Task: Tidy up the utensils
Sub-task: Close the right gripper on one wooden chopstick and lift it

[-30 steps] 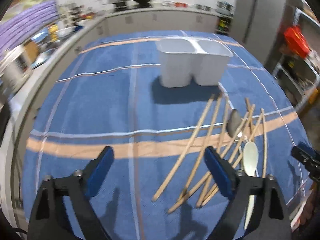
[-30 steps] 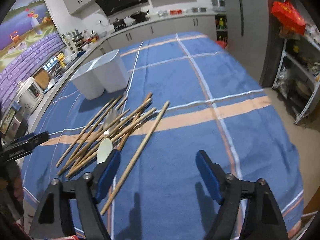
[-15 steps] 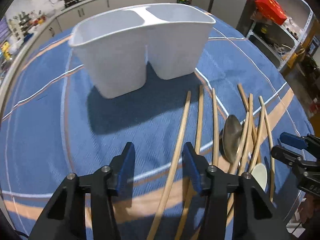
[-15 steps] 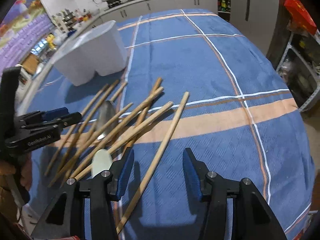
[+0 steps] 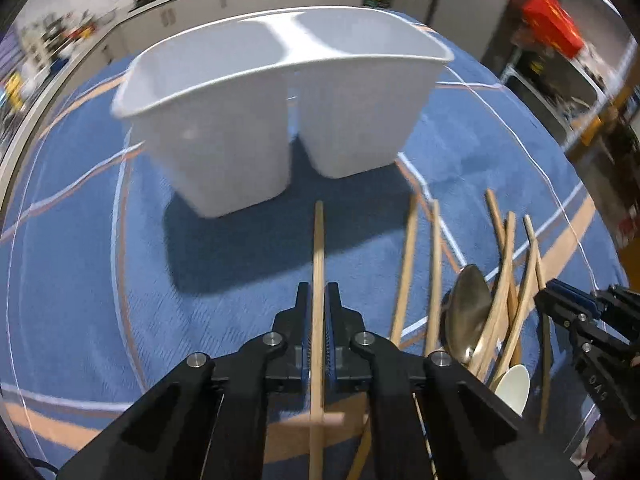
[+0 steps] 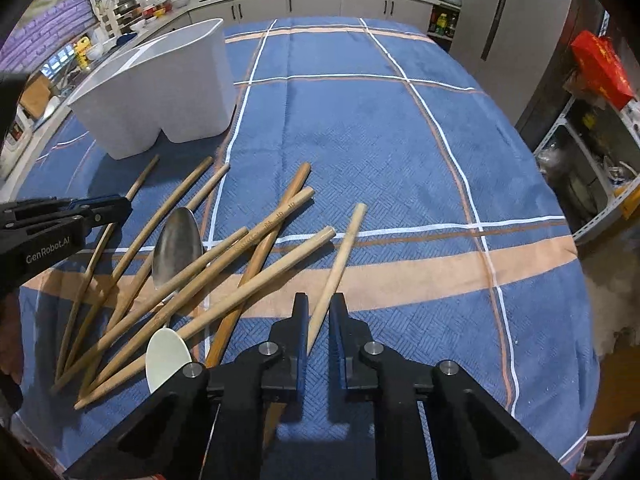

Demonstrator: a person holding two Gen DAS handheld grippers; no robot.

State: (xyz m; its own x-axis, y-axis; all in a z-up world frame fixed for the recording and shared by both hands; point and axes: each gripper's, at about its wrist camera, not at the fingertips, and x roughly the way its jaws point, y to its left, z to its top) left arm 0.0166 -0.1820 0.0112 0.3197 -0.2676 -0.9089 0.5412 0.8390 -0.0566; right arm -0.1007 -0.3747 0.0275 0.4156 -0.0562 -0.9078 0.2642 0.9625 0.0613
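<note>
On the worktop [image 6: 400, 160], the left gripper [image 5: 318, 304] is clenching one chopstick [image 5: 319, 248] pointing at the white holder [image 5: 280, 120]; the right gripper [image 6: 319, 312] is clenching the rightmost chopstick [image 6: 344, 244], beside the crossed pile [image 6: 224, 256] and spoons [image 6: 178, 244].

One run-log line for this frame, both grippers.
left gripper: shut on chopstick | right gripper: shut on outermost chopstick | holder: no utensils seen inside

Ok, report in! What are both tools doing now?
Left tool shut on one chopstick. Right tool shut on another chopstick. White holder ahead, nothing blocking.
</note>
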